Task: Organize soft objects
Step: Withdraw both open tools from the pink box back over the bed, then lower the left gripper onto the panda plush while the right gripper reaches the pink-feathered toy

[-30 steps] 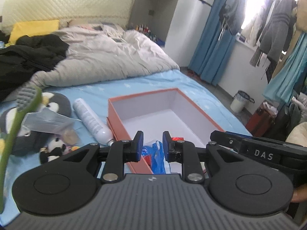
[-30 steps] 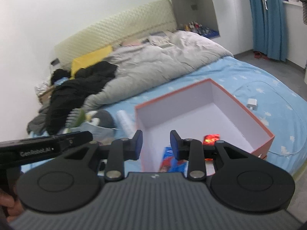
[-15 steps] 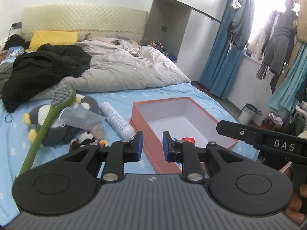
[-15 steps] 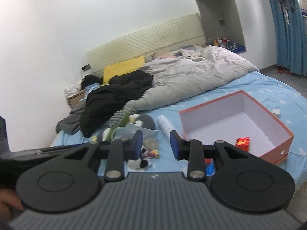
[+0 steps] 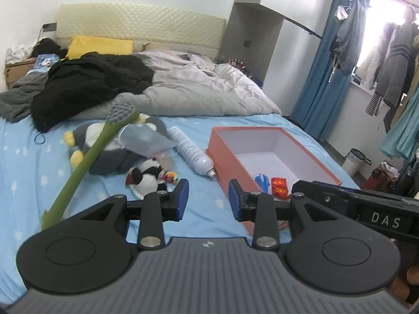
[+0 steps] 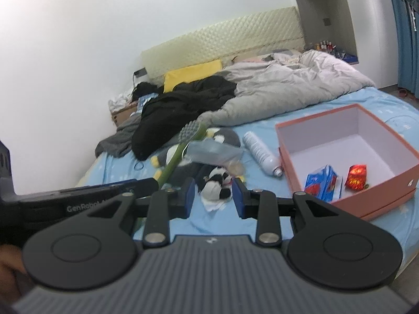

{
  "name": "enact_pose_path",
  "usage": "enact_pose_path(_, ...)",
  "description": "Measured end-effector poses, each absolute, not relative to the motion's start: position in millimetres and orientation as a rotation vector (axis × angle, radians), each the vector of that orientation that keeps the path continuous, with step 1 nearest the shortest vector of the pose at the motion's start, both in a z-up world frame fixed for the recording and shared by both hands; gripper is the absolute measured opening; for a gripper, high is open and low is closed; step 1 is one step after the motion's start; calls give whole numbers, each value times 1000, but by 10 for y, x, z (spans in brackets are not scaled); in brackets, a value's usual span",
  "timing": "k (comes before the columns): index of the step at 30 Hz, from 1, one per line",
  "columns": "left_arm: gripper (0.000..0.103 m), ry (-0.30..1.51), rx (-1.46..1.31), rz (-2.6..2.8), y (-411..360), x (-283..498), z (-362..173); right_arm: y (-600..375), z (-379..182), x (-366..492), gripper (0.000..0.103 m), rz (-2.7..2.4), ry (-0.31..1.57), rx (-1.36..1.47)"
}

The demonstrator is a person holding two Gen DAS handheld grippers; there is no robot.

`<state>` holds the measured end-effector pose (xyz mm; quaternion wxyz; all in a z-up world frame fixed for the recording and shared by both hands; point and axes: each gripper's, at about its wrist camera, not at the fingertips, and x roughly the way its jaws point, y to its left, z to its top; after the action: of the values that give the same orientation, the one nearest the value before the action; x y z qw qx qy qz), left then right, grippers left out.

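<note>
We judge the small panda plush (image 6: 218,180) our next pick: it lies limp, black and white, on the blue bed (image 5: 26,172), just beside the open orange box (image 5: 272,157) that already holds a blue packet (image 6: 323,181) and red wrapper (image 6: 356,176). Both left tongs (image 5: 208,196) and right tongs (image 6: 212,196) stand wide and hold nothing.

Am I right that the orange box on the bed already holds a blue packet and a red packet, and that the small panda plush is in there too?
Not quite. The orange box does hold the blue packet and red packet, but the small panda plush lies on the sheet outside it, as the right wrist view shows.
</note>
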<state>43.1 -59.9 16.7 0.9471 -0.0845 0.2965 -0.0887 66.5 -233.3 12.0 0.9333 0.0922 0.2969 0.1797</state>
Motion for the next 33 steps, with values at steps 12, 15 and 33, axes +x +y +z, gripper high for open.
enact_pose_path(12,41,713,-238,-90,-256,484,-387,-2111,-320,718,35,389,743,178)
enact_pose_path(15,41,736,-262,-73,-165,587,-485,-2065,-386,817,35,388,762,174)
enact_pose_path(33,49,797,-387,-39,289,1746,-1080,-1852,-812,1965,48,359,886,104)
